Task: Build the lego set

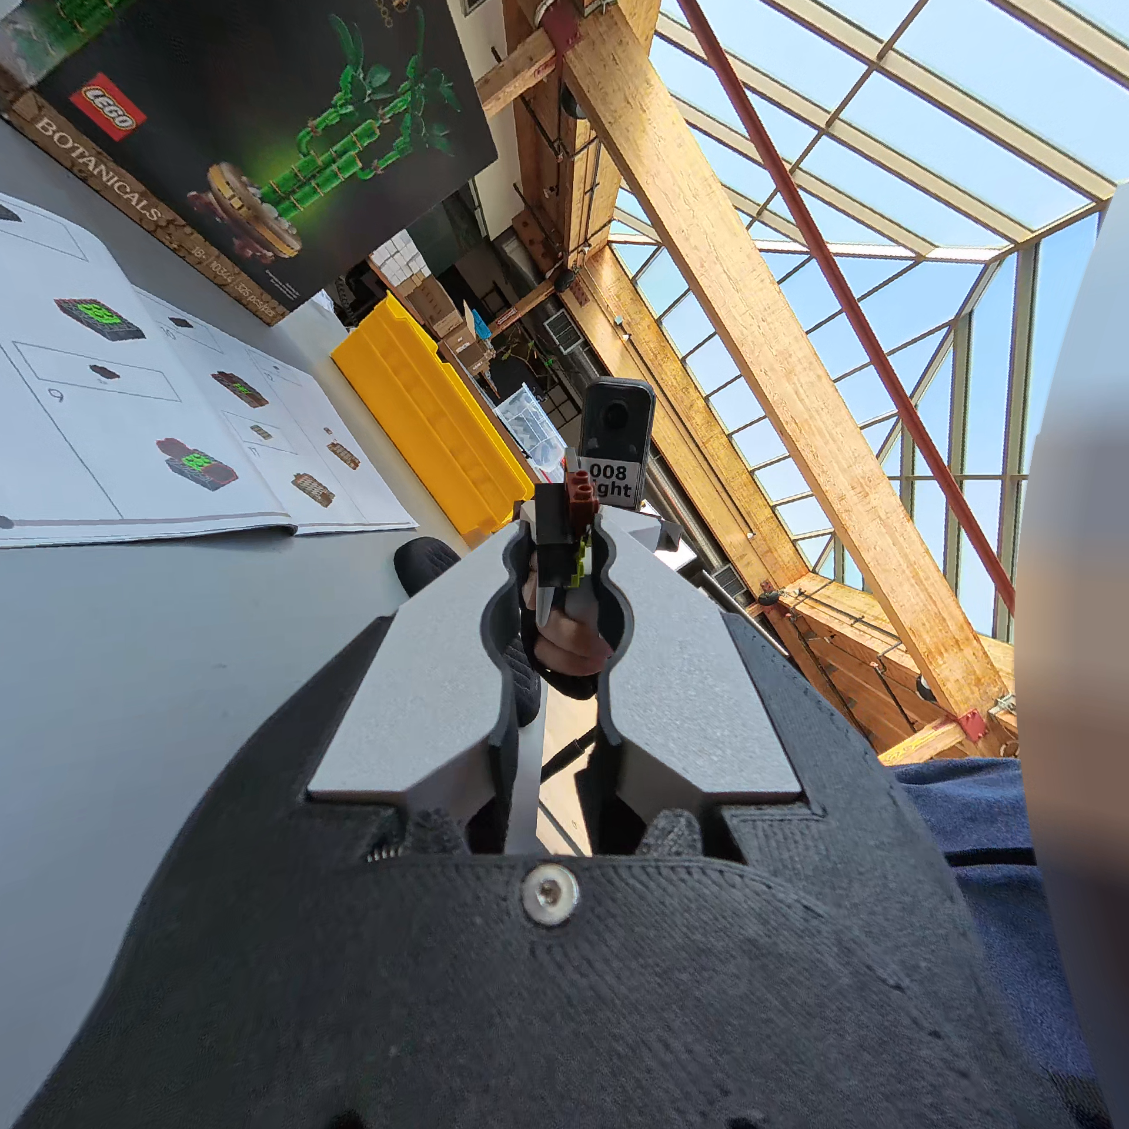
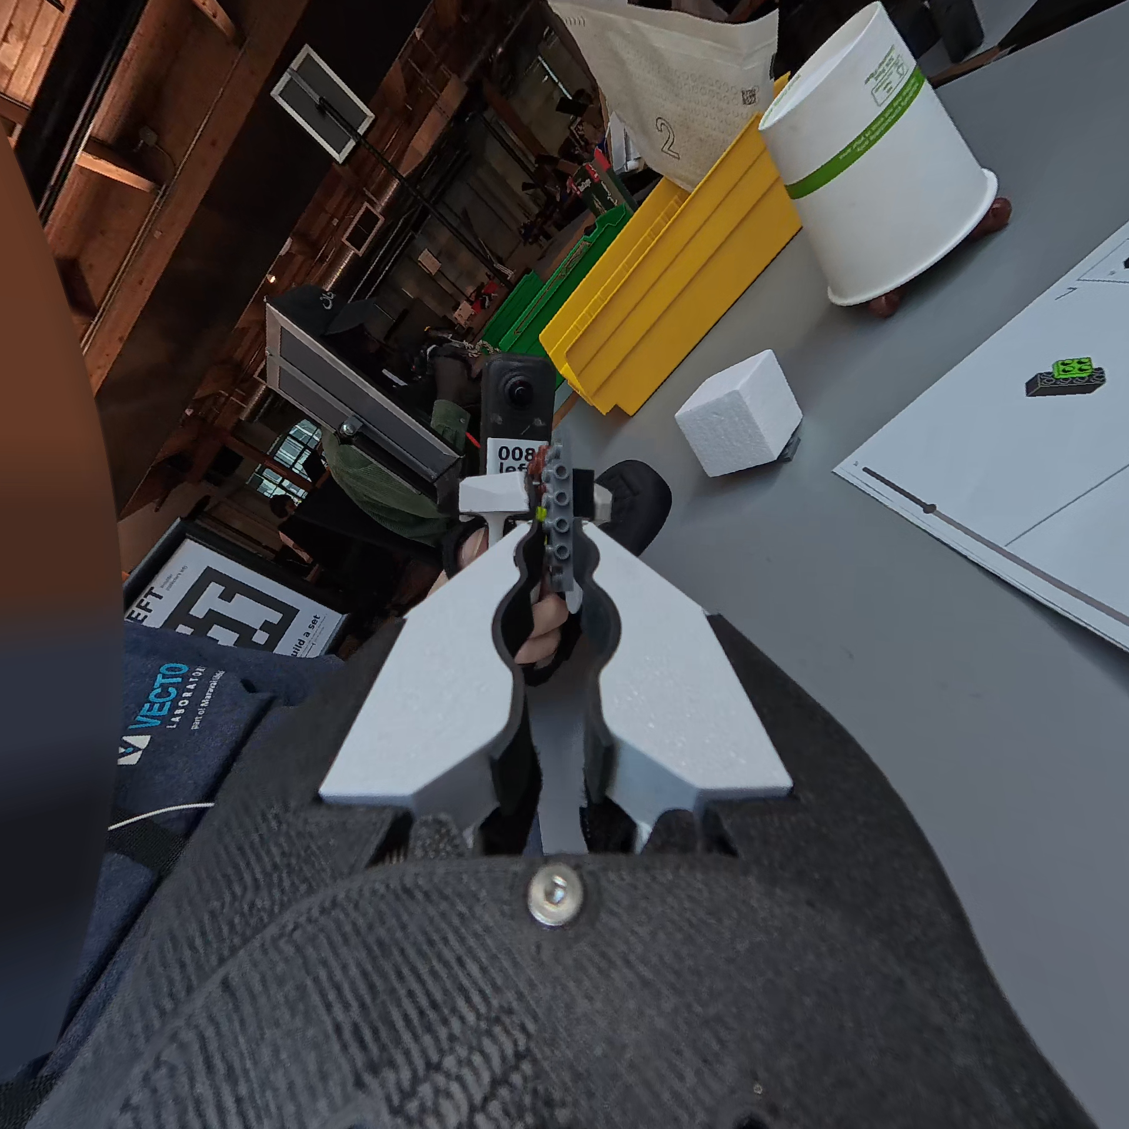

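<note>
Facing each other above the grey bench (image 2: 794, 611), both claws grip one small lego build between them, held in the air w/ its long axis running roughly along each view's vertical.

Left wrist view: left claw (image 1: 559, 544) is nearly closed, fingertips clamped on the lego build (image 1: 565, 531). Parts seen: black block, reddish-brown brick w/ studs pointing up toward the other claw's camera, lime-green bits at the right edge. The right claw's two grey fingers come in from behind the build; exact contact is hidden. Behind: 1 set box (image 1: 256, 134) standing on the bench, 1 open instruction booklet (image 1: 153, 427) lying flat, 1 yellow bin (image 1: 427, 415) at the far bench edge.

Right wrist view: right claw (image 2: 553, 537) is nearly closed on the same lego build (image 2: 559, 519); here a grey studded plate faces the camera, long axis up-down, w/ a lime speck and brown bits at its left. The left claw's white fingers cross behind it, one on each side.

Also in this view: 1 white paper cup (image 2: 873, 159) upside down on 2 visible brown round pieces, 1 white foam cube (image 2: 739, 415), 1 yellow bin (image 2: 672, 275), green bins (image 2: 550, 287) beyond it (count unclear), 1 numbered paper bag (image 2: 666, 79), booklet page (image 2: 1008, 427) at right.
</note>
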`<state>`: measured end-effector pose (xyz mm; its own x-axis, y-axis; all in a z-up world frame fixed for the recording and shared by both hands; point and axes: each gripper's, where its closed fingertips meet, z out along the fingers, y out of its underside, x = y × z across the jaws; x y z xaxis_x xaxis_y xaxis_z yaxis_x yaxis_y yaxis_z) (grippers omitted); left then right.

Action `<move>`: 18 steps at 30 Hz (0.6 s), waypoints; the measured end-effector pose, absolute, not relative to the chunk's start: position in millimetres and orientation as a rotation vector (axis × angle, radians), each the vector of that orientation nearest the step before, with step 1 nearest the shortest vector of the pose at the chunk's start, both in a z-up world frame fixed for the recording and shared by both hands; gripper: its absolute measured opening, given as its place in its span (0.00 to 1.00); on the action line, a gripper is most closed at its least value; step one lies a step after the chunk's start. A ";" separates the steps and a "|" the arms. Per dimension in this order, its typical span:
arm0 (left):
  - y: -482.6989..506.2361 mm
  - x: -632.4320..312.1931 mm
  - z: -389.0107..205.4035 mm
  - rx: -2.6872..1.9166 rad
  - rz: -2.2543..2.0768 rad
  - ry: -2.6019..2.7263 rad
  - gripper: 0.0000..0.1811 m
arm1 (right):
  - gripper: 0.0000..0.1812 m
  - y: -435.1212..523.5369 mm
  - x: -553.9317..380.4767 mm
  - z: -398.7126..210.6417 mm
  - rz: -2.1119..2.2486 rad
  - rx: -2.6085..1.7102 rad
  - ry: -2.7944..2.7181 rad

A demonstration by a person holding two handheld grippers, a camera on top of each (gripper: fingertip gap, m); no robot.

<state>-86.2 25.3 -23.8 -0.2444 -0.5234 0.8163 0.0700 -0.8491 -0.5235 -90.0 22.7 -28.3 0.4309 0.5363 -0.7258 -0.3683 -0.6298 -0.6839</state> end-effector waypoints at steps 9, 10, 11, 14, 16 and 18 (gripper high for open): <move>22.8 -89.0 -37.3 -1.680 -2.161 0.582 0.08 | 0.04 21.6 -95.6 -38.7 1.310 -1.860 -0.214; 22.9 -89.7 -37.0 -1.676 -2.163 0.582 0.07 | 0.05 21.6 -96.6 -37.3 1.308 -1.850 -0.223; 23.6 -90.7 -36.2 -1.670 -2.171 0.572 0.07 | 0.06 21.1 -98.0 -35.1 1.305 -1.836 -0.240; 33.6 -96.8 -35.9 -1.661 -2.207 0.468 0.07 | 0.23 23.4 -92.7 -31.2 1.207 -1.808 -0.261; 40.6 -103.1 -37.4 -1.662 -2.231 0.402 0.07 | 0.25 17.2 -86.4 -32.5 1.082 -1.796 -0.343; 47.6 -110.1 -39.4 -1.668 -2.246 0.335 0.07 | 0.25 1.7 -86.5 -47.5 0.931 -1.821 -0.500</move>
<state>-110.1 47.6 -39.4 -0.2653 -0.3912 0.8812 0.1168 -0.9203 -0.3734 -86.5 1.7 -47.5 0.6196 0.6906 -0.3730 -0.0706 -0.4243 -0.9028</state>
